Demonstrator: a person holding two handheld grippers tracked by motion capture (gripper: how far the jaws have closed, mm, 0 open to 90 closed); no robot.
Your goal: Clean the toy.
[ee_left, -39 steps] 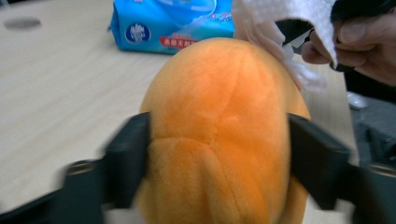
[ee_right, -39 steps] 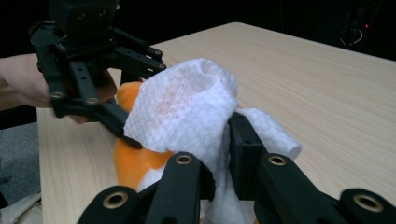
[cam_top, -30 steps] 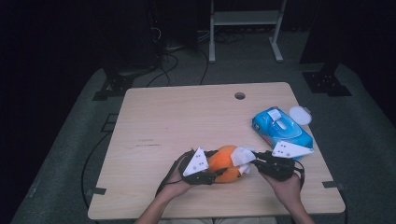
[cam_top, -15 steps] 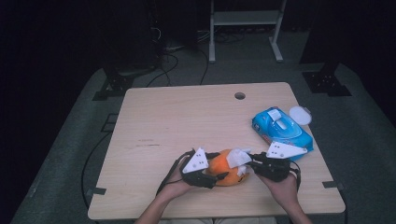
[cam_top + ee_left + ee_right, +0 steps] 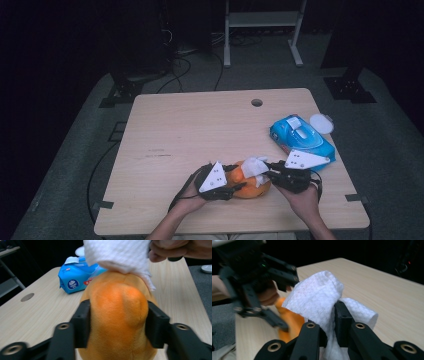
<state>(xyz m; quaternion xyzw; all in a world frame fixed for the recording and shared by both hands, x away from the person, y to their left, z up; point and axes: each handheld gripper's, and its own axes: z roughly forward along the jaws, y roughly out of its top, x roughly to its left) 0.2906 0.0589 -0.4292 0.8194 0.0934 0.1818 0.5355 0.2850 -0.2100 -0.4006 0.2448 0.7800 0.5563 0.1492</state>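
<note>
High view: showed a soft orange plush toy (image 5: 250, 184) near the front edge of a pale wooden table (image 5: 200, 130), between left gripper (image 5: 235, 184) and right gripper (image 5: 264, 172). Left plenty of bare tabletop to the left and toward the far edge, with a small round hole (image 5: 256, 102) near that far edge. Put a blue plastic pack of wet wipes (image 5: 301, 140) close to the table's right edge, just beyond the right gripper, and a small white round lid (image 5: 321, 123) beside it at the very edge.

Left gripper view: brought out what the high view could not, namely a white round emblem with small writing on the pack's end (image 5: 73, 284), too blurred to read, plus a red label strip beside it. Showed both black jaws pressed into the sides of the plush toy (image 5: 117, 312), having just been closing, with the toy between them. Showed a white textured paper wipe (image 5: 120, 255) resting on top of the toy.

Right gripper view: showed narrow jaws pinching a fold of the wipe (image 5: 319, 297), with the orange toy (image 5: 289, 317) beneath and the other gripper (image 5: 257, 277) beyond, blurred.
</note>
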